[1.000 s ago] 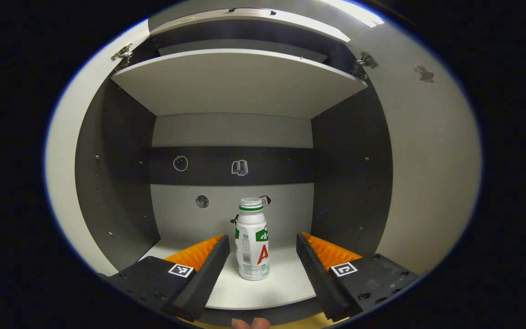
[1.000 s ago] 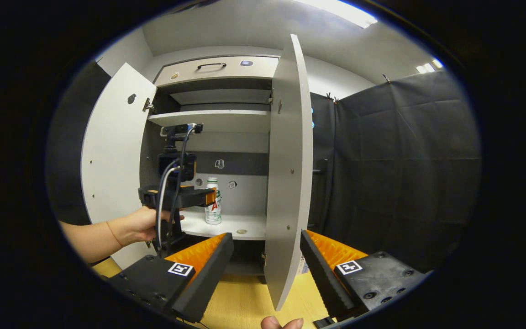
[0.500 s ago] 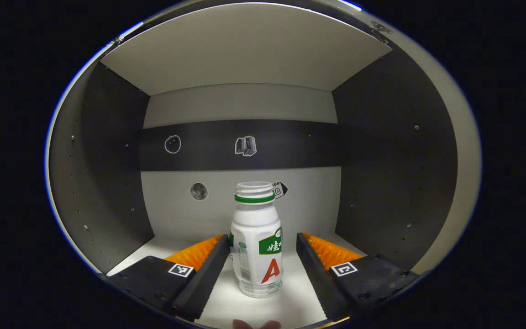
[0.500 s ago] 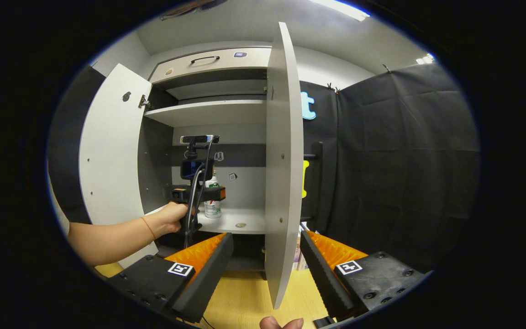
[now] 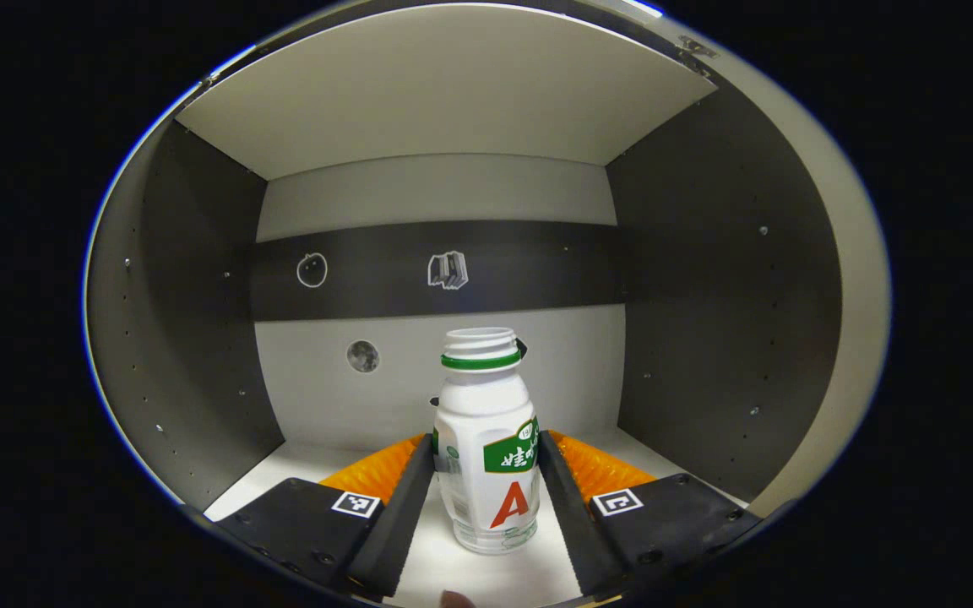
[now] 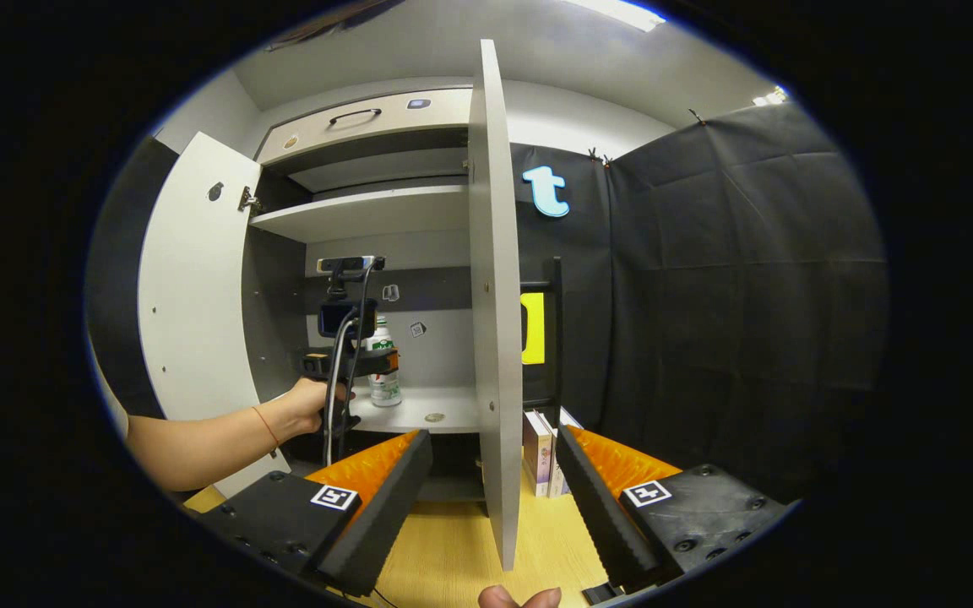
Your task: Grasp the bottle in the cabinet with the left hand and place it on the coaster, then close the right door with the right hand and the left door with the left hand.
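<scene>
A white bottle (image 5: 486, 397) with a green collar and no cap stands upright on the cabinet's lower shelf (image 5: 301, 464). My left gripper (image 5: 486, 439) is shut on its lower body, one finger pressing each side. In the right gripper view the same bottle (image 6: 384, 390) and left gripper (image 6: 372, 363) sit inside the cabinet, held by a hand (image 6: 309, 401). My right gripper (image 6: 491, 435) stands open outside, level with the front edge of the right door (image 6: 495, 295). The left door (image 6: 191, 295) is swung wide open.
An upper shelf (image 5: 444, 84) roofs the compartment, with dark side walls (image 5: 706, 321) close on both sides. A small round disc (image 6: 434, 417) lies on the lower shelf. Books (image 6: 540, 439) stand on the yellow wooden table (image 6: 453, 549) behind the right door.
My left gripper went deeper into the cabinet and its fingers closed from either side onto the bottle. The right gripper drifted a little right, bringing the books into sight.
</scene>
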